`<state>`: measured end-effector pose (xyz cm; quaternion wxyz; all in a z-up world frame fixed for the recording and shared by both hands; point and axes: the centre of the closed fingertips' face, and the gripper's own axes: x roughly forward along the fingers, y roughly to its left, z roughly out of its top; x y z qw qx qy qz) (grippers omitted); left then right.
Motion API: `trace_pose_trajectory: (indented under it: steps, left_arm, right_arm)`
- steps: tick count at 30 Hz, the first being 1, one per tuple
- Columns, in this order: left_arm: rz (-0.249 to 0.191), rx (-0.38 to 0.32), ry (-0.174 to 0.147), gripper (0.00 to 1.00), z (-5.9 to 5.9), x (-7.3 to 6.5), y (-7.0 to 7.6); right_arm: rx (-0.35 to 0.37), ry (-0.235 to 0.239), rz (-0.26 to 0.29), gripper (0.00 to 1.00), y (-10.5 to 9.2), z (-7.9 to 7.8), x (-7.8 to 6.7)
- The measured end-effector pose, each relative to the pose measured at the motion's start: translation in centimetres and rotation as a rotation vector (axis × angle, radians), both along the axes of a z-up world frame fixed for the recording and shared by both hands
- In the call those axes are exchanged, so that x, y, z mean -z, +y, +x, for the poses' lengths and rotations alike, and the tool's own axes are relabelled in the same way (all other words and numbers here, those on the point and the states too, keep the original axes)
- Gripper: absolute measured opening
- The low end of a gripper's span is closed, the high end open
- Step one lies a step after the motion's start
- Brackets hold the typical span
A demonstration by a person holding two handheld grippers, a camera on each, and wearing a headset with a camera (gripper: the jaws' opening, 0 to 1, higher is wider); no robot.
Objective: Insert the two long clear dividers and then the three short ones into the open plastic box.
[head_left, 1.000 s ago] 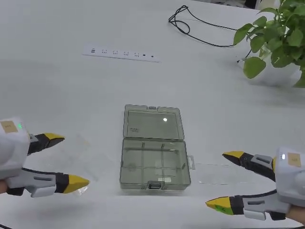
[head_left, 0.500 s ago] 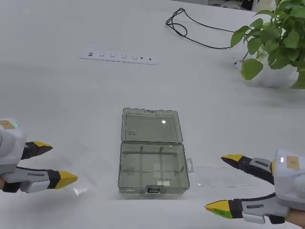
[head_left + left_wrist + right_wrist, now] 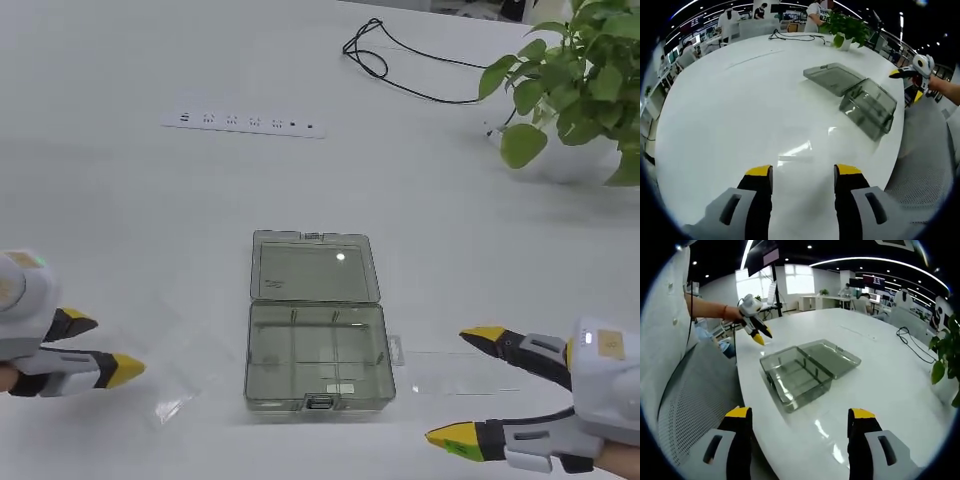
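Observation:
The smoky clear plastic box [image 3: 315,350] lies in the middle of the white table with its lid [image 3: 313,268] folded flat behind it; faint partition lines show inside. Clear divider strips lie flat on the table, one right of the box [image 3: 465,372] and one left of it [image 3: 178,402]. My left gripper [image 3: 105,346] hovers open far left of the box, with a clear strip [image 3: 795,150] just ahead of its jaws. At the lower right my right gripper [image 3: 465,386] is open and holds nothing. From that side the box [image 3: 797,377] lies ahead and the left gripper [image 3: 757,330] beyond it.
A white power strip [image 3: 243,122] lies at the back, a black cable [image 3: 400,70] behind it, and a potted plant [image 3: 570,80] at the back right. The table's near edge runs just below both grippers. Mesh chairs [image 3: 695,405] stand by that edge.
My left gripper has drawn back to the left, away from the box, still open. The right gripper has barely moved. The head camera has tilted slightly.

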<state>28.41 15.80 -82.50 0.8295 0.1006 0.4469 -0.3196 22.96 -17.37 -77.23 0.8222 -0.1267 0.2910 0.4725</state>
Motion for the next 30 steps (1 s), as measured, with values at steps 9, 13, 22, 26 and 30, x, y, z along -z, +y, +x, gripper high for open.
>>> trace_pose_trajectory:
  steps: [9,13,22,26,30]
  left_arm:
    - [0.08,-0.015,0.043,0.4,-0.3,1.3,0.6]
    - [0.111,-0.007,0.053,0.39,-0.5,1.7,0.7]
    - [0.194,0.025,0.052,0.34,-0.3,2.0,0.8]
    - [0.2,0.014,0.062,0.34,-0.3,1.9,0.9]
    - [0.205,0.01,0.069,0.33,-0.2,2.0,0.9]
  right_arm:
    - [0.007,0.002,0.009,0.78,0.3,0.1,0.2]
    - [0.01,0.003,0.012,0.78,0.3,0.0,0.2]
    - [0.018,0.004,0.016,0.78,0.2,0.1,0.4]
    - [0.021,0.006,0.017,0.78,0.1,0.0,0.5]
    - [0.021,0.004,0.019,0.78,0.2,0.0,0.5]
